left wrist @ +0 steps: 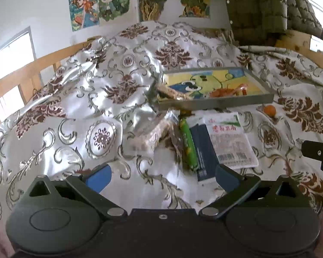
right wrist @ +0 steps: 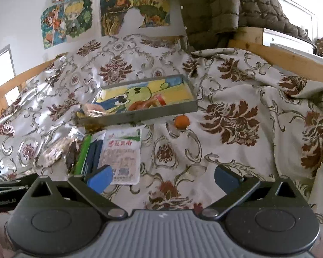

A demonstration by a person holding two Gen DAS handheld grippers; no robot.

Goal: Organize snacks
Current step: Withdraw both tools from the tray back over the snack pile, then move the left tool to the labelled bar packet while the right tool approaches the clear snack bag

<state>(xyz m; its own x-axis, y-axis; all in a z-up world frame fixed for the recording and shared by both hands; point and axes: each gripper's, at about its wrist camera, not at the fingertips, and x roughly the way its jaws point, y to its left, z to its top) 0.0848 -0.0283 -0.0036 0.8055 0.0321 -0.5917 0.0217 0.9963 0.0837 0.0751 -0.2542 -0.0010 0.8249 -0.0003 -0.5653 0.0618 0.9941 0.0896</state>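
Note:
A grey tray [left wrist: 217,103] [right wrist: 140,116] with a cartoon picture inside lies on the patterned bedspread; it holds a clear snack pack [left wrist: 172,93] [right wrist: 94,109] and an orange-red pack [left wrist: 228,91] [right wrist: 146,104]. In front of it lie a white pack with red writing [left wrist: 230,139] [right wrist: 120,154], a dark blue pack [left wrist: 202,148] [right wrist: 94,154], a green stick pack [left wrist: 188,144] [right wrist: 83,152] and clear packs [left wrist: 148,137] [right wrist: 56,150]. A small orange [left wrist: 270,110] [right wrist: 182,122] sits to the right. My left gripper [left wrist: 162,176] and right gripper [right wrist: 162,177] are open and empty, hovering before the snacks.
A wooden bed rail [left wrist: 21,73] runs on the left and another [right wrist: 280,56] on the right. A quilted olive jacket [left wrist: 258,6] hangs at the back. Posters [left wrist: 97,2] cover the wall. The right gripper's edge [left wrist: 318,153] shows in the left wrist view.

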